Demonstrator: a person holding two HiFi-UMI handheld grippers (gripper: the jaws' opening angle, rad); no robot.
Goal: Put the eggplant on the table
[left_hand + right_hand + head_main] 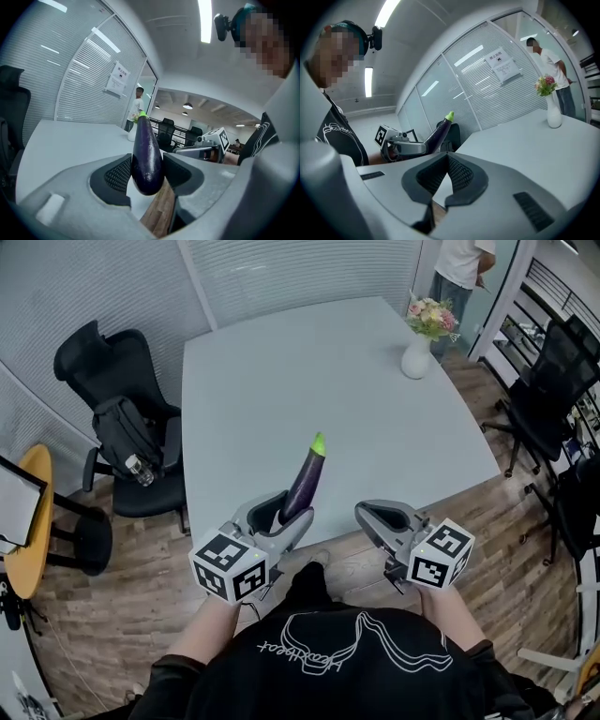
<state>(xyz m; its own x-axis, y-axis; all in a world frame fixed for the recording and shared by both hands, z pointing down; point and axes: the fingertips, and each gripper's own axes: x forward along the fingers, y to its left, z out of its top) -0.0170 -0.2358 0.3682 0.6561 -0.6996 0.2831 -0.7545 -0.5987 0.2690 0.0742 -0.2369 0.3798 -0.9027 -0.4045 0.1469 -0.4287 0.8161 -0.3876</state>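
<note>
The grey table (375, 399) lies before you, with a black chair (112, 371) at its left side. Your left gripper (279, 514) hangs at the table's near edge, its jaws fairly wide and clamped on the thick end of the eggplant (306, 479). The eggplant tilts up over that edge, green tip highest, clear of the surface. Your right gripper (373, 514) is just beside it, jaws closed on nothing. A vase (416, 357) stands at the far right.

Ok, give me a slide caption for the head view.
Left tool holds eggplant at table edge; right tool shut, empty.
</note>
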